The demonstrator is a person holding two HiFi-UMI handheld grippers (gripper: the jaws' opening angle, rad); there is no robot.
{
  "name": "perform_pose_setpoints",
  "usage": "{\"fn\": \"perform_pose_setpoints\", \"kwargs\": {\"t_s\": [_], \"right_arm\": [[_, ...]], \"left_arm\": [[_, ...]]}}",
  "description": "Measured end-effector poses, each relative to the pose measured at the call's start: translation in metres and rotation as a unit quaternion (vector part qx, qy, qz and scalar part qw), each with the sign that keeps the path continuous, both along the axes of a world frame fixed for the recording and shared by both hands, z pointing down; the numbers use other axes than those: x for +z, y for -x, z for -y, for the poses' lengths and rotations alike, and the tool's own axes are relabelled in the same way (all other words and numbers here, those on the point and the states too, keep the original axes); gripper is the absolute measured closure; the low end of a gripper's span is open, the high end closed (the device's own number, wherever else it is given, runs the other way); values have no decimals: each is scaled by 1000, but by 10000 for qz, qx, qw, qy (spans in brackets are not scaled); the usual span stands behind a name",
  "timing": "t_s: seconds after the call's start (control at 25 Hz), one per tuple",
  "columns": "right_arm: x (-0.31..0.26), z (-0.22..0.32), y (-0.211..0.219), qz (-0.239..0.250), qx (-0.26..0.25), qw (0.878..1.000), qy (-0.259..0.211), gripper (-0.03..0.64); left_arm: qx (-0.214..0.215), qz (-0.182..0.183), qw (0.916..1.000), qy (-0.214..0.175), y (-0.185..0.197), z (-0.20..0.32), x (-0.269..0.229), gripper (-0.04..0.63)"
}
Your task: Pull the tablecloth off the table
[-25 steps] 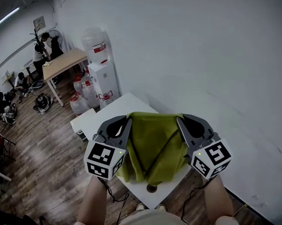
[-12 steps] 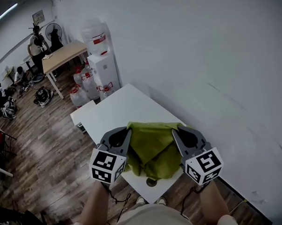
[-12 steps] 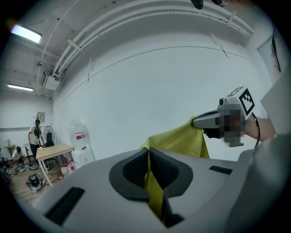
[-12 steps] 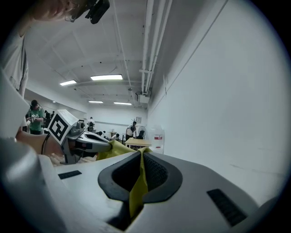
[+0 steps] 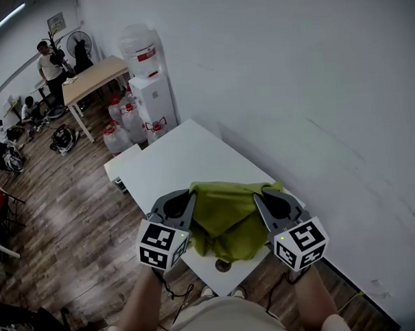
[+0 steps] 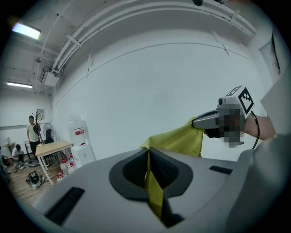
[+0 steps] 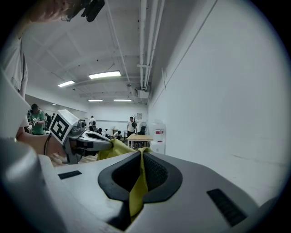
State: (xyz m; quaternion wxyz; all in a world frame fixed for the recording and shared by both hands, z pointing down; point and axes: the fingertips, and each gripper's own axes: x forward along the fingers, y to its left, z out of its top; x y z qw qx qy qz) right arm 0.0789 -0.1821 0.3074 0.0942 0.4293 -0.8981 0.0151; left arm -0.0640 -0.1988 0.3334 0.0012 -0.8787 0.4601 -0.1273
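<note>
Green tablecloth [image 5: 227,215] tight between the closed jaws of your left gripper [image 5: 191,194] and your right gripper [image 5: 258,195], above the white table [image 5: 173,163].

- A shared workroom, a lab or open office rather than a home: bare white walls and a wood-plank floor [image 5: 66,229].
- Exposed ceiling pipes [image 7: 145,45] and strip lights [image 7: 104,74] overhead.
- A water dispenser [image 5: 151,95] with spare water bottles [image 5: 123,127] stands beyond the far corner of the white table [image 5: 173,163].
- People [image 5: 48,65] gather at a wooden table [image 5: 94,80] — a standing fan [image 5: 78,43] behind them.

Tablecloth [image 5: 227,219] over near end of table [image 5: 173,166]
</note>
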Motion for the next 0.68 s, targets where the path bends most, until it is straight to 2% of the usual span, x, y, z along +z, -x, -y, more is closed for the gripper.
{"fn": "perform_pose_setpoints", "kwargs": {"t_s": [0.68], "right_arm": [[-2, -3, -1, 16, -53, 10000, -10, 588]], "left_arm": [[2, 9, 10000, -30, 0, -3, -2, 575]]}}
